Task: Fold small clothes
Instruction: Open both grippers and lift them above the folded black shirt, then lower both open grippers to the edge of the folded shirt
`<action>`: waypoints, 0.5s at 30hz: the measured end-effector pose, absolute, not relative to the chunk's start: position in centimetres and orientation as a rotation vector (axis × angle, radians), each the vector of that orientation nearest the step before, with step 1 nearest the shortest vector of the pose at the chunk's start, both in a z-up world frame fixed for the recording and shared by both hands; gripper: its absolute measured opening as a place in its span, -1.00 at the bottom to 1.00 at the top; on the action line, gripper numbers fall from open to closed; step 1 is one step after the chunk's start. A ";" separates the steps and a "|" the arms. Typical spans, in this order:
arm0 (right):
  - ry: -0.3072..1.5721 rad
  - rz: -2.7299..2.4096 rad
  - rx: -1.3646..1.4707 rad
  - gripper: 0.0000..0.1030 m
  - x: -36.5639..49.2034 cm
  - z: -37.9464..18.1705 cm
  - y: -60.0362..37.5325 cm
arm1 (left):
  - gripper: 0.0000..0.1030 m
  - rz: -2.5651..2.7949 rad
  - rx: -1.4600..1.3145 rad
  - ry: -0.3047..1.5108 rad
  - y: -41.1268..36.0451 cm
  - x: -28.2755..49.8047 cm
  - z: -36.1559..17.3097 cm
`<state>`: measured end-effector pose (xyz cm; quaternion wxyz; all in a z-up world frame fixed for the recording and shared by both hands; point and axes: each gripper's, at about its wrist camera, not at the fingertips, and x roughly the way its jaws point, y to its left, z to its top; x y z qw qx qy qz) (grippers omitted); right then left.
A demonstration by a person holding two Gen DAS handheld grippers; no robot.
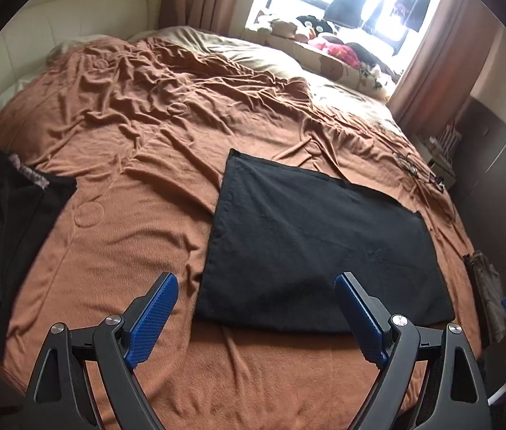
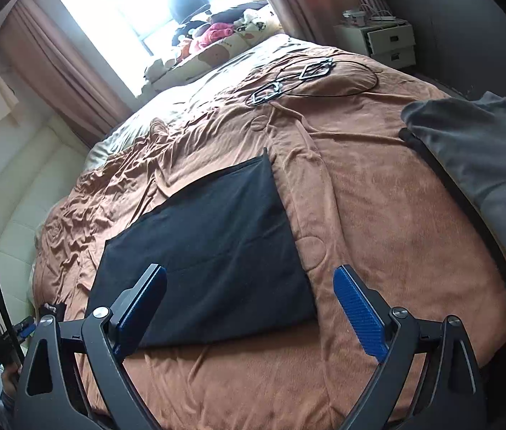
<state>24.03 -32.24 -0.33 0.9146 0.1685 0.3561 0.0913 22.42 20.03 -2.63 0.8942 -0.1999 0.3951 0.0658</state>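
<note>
A black cloth [image 1: 310, 247], folded into a flat rectangle, lies on the brown blanket [image 1: 138, 215] of a bed. In the left wrist view my left gripper [image 1: 256, 281] hovers over the cloth's near edge. It is open, and its blue pads [image 1: 152, 315] touch nothing. The right wrist view shows the same black cloth [image 2: 209, 251] with my right gripper [image 2: 249, 272] above its near right corner, also open and holding nothing. The cloth lies apart from both grippers.
A dark garment [image 1: 9, 222] lies at the bed's left edge. A grey garment [image 2: 482, 165] with a black strip lies at its right edge. Wire hangers and a cable [image 2: 296, 79] sit further back. Pillows and soft toys [image 1: 339, 50] line the window. A white nightstand [image 2: 385, 43] stands beyond.
</note>
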 end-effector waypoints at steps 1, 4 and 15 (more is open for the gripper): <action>0.714 0.187 0.352 0.82 23.2 -0.6 -32.4 | 0.75 0.144 -0.417 0.820 19.8 21.9 -2.9; 0.692 0.175 0.356 0.82 21.9 -1.6 -32.5 | 0.73 0.136 -0.431 0.810 19.2 20.8 -3.5; 0.694 0.148 0.433 0.71 19.7 -5.5 -32.8 | 0.43 0.091 -0.580 0.780 18.9 19.0 -6.9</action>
